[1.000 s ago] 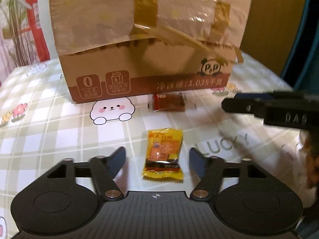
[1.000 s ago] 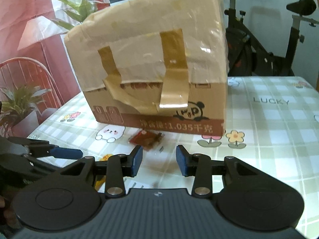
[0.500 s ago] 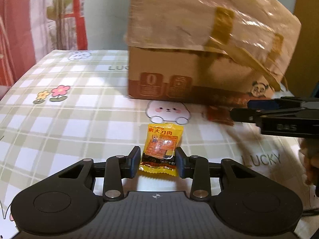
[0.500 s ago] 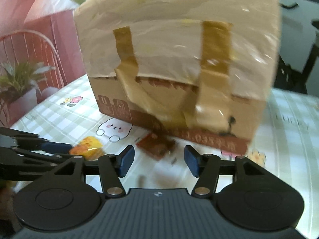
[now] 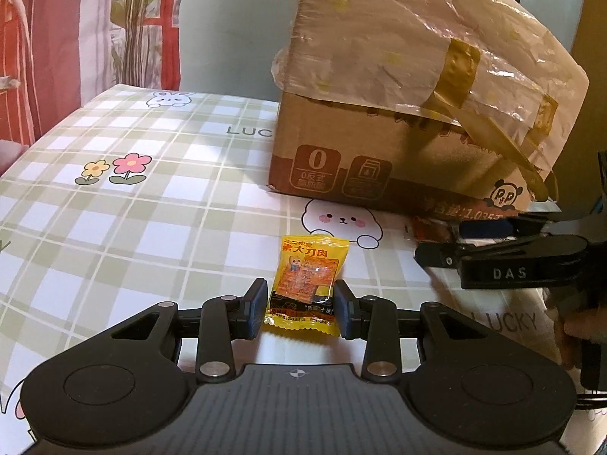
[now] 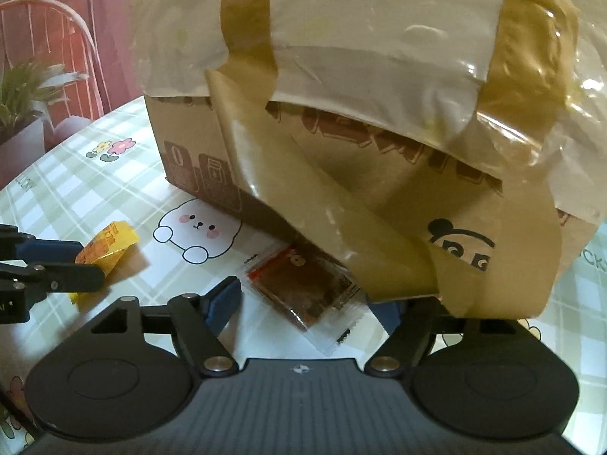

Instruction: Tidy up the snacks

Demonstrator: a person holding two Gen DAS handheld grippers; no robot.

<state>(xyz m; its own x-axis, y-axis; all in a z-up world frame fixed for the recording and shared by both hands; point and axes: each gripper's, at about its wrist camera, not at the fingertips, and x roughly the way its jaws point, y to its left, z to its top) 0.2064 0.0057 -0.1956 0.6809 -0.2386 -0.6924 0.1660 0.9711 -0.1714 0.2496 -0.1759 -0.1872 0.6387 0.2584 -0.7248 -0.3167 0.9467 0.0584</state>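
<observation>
Left gripper [image 5: 299, 309] clamps yellow snack packet [image 5: 307, 282]; right gripper [image 6: 303, 299], jaws just widening, straddles red packet [image 6: 303, 288] at box's [image 6: 379, 174] six o'clock; sorting barely begun.

yellow snack packet [image 5: 306, 284] flat on tablecloth; brown snack packet [image 6: 303, 288] at box foot.

1. I'm in a home, living or dining room by the look.
2. Table [image 5: 159, 204] has a cartoon checked cloth: bunnies, flowers, "LUCKY" print.
3. Potted plant [image 6: 19, 91] and red curtain [image 5: 22, 57] behind it.
4. Reused taped cardboard box [image 5: 398, 121] sits on the table.
</observation>
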